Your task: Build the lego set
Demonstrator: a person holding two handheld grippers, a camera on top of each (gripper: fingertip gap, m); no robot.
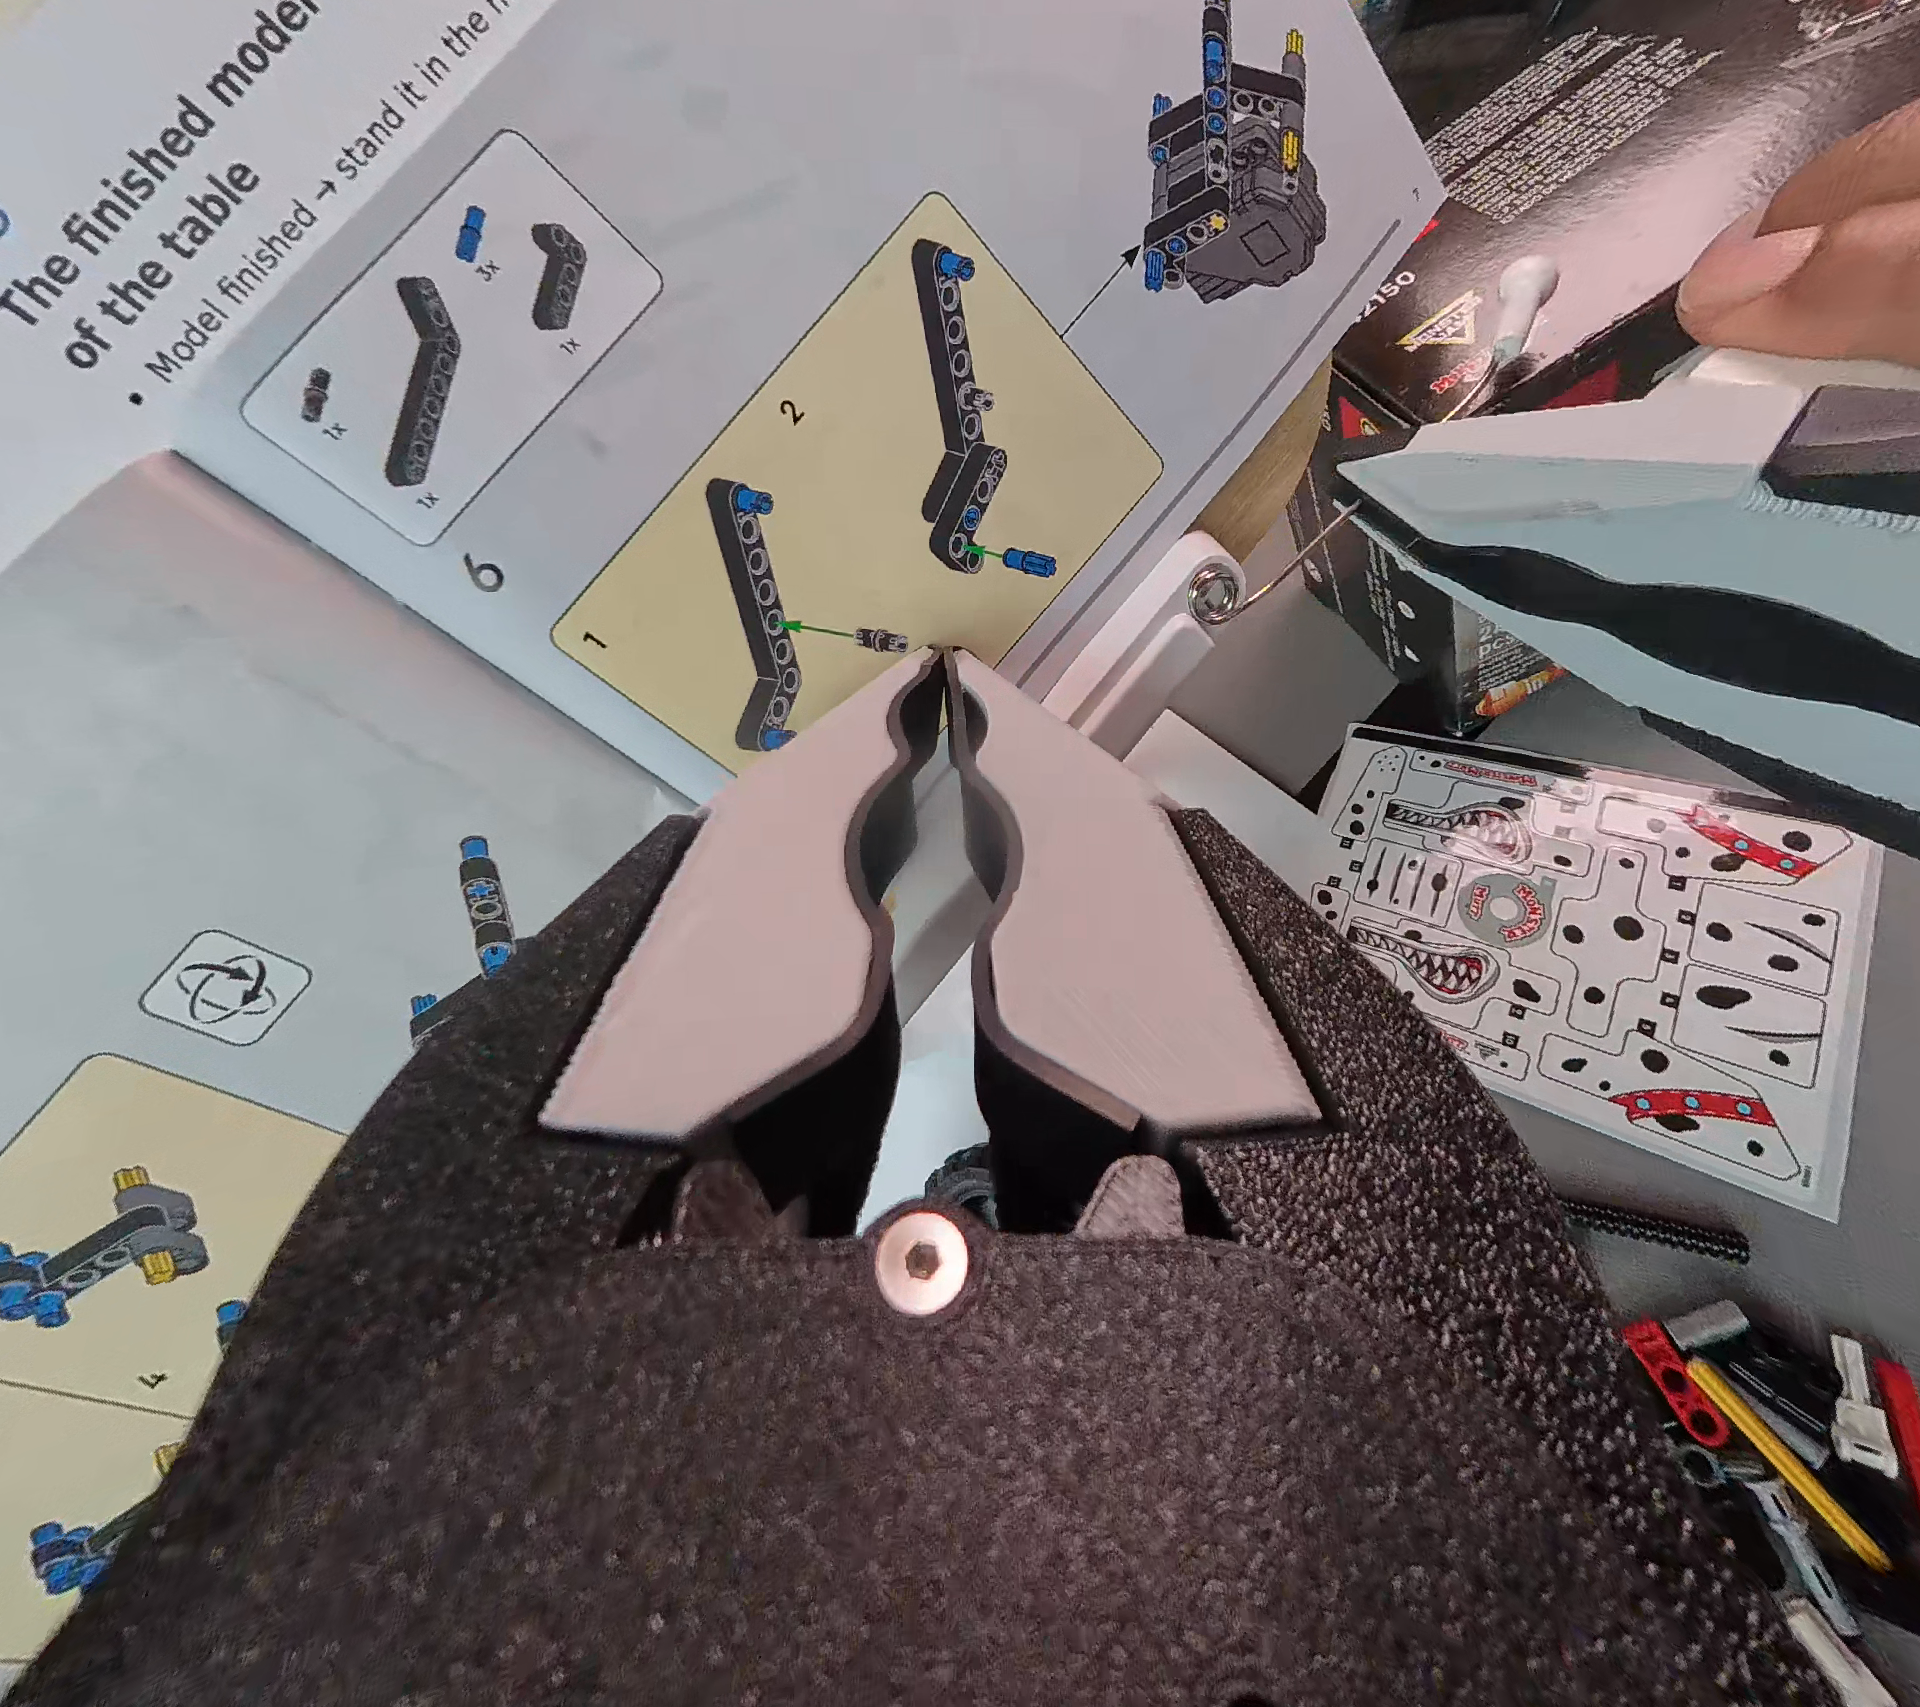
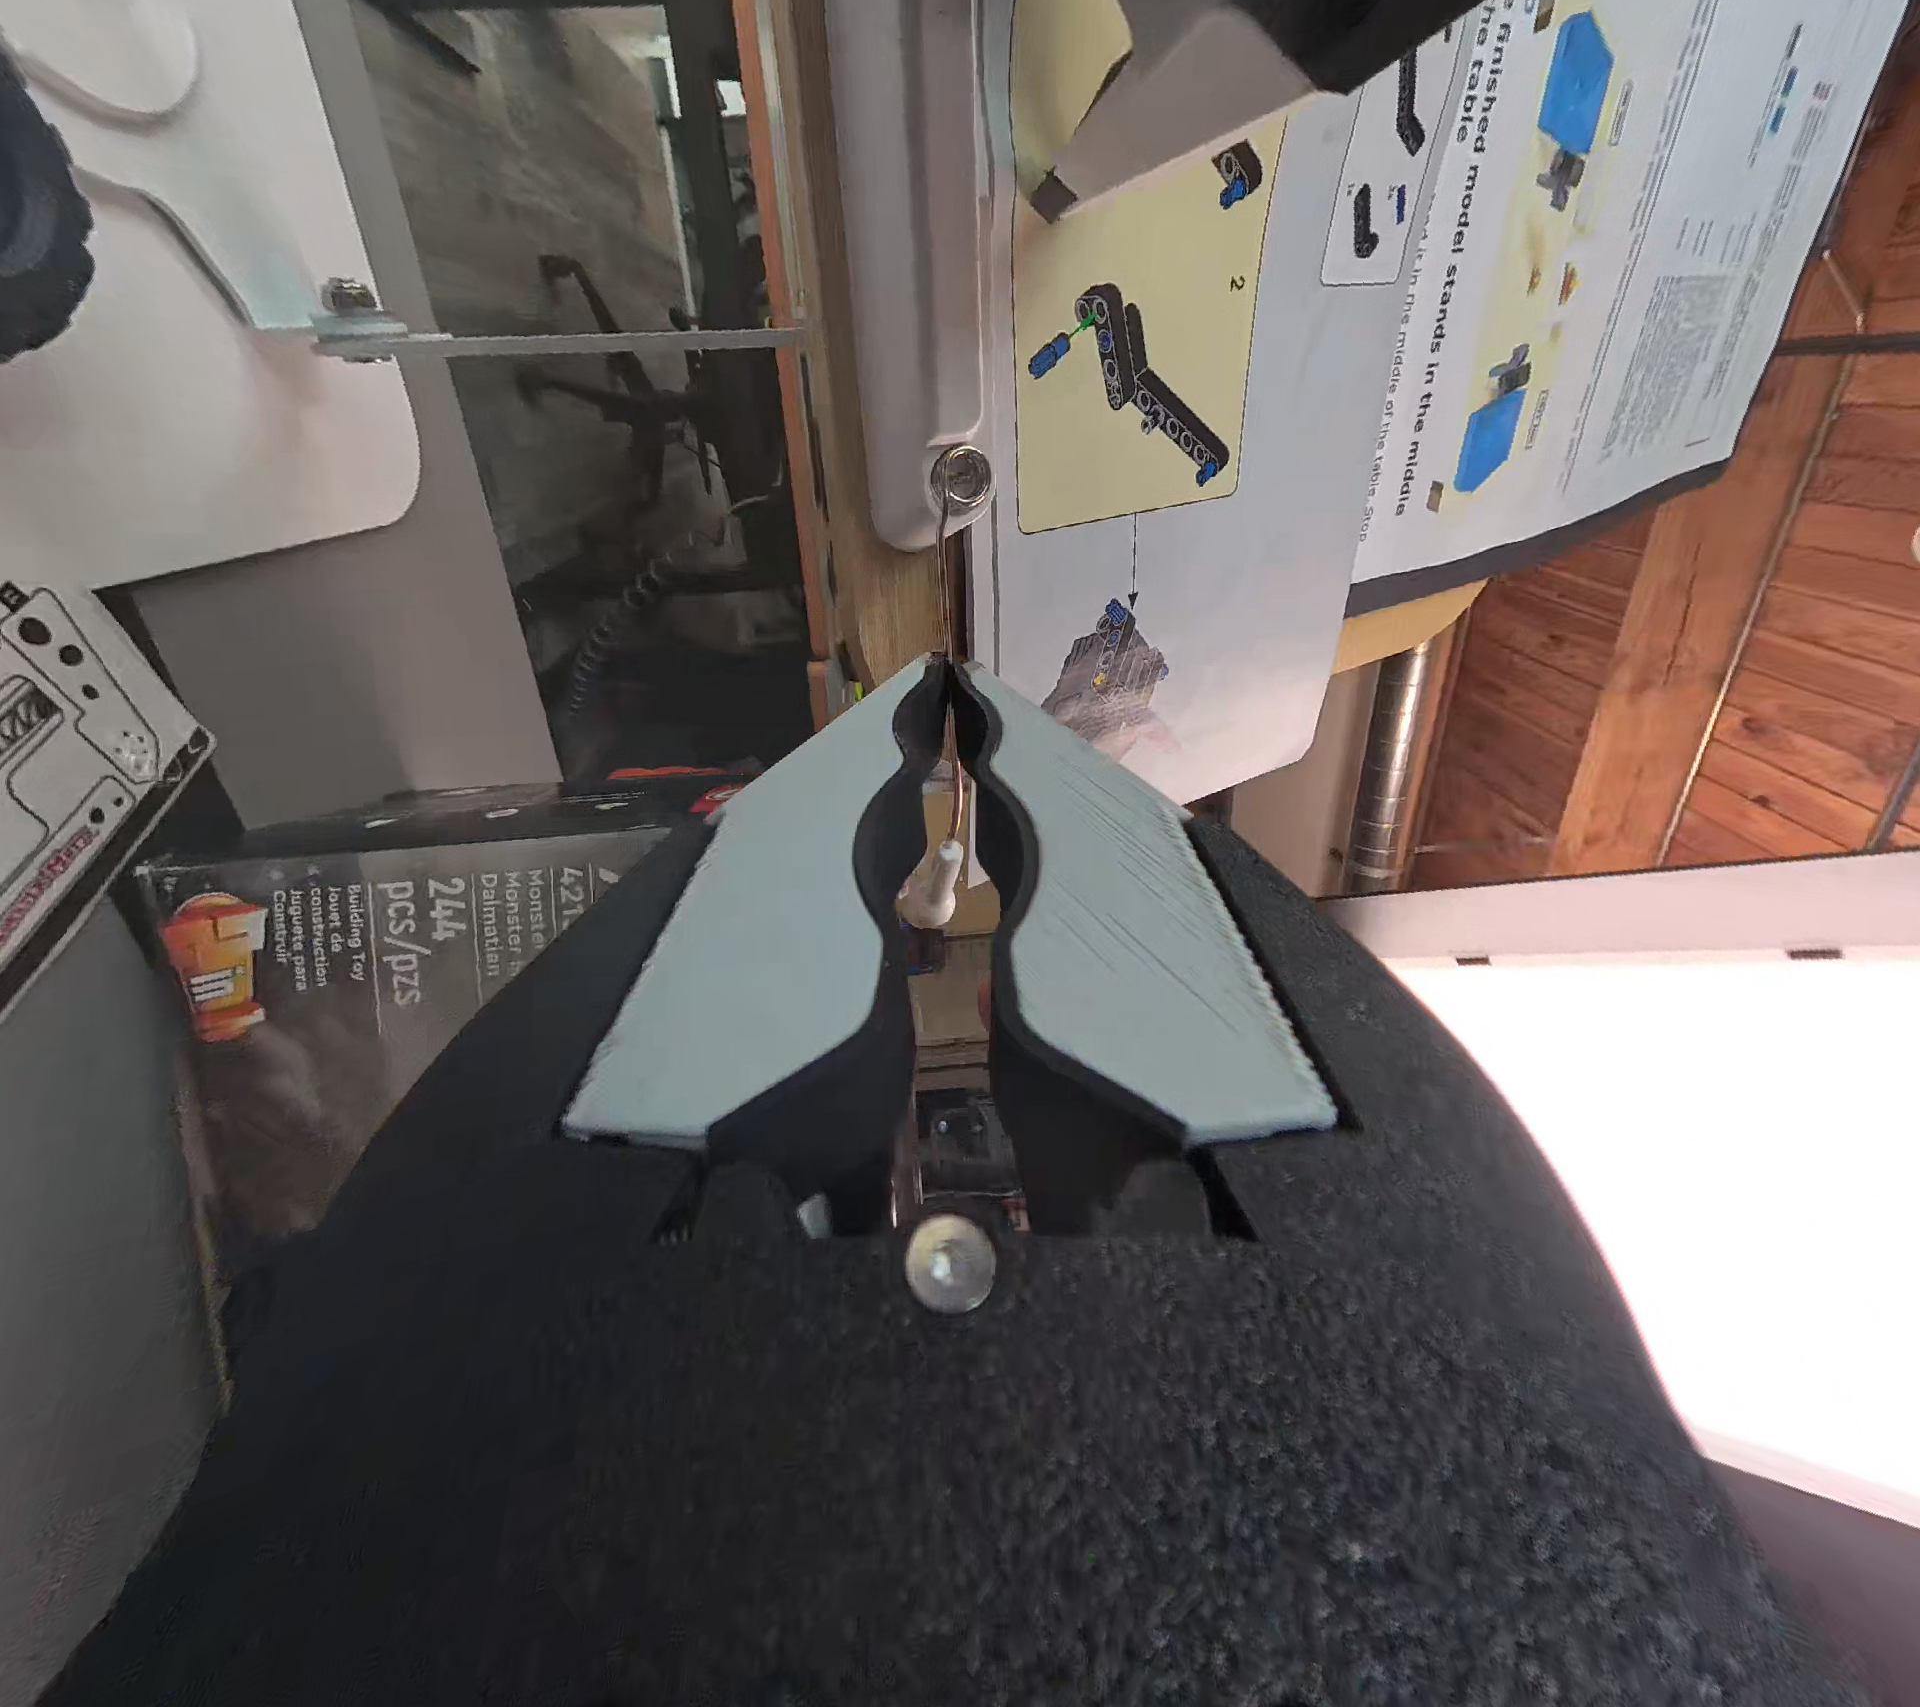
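Note:
The open instruction booklet (image 1: 831,130) rests on a white book stand (image 1: 1164,629). My left gripper (image 1: 945,662) is shut, with its tips at the lower edge of the right-hand page. I cannot tell whether paper is pinched between them. It also shows at the top of the right wrist view (image 2: 1049,197), with its tip on the page. My right gripper (image 2: 948,668) is shut on the stand's wire page holder (image 2: 943,577), whose white cap (image 2: 928,890) lies between the fingers. The right gripper (image 1: 1351,481) also shows in the left wrist view, held by a hand (image 1: 1808,255).
A black Lego box (image 1: 1621,88) stands behind the stand and also shows in the right wrist view (image 2: 364,982). A sticker sheet (image 1: 1610,961) lies on the grey table. Loose Lego pieces (image 1: 1766,1429) lie at the lower right. The wire's pivot (image 2: 961,475) sits on the stand's corner. The grippers' ends are close to 8 cm from one another.

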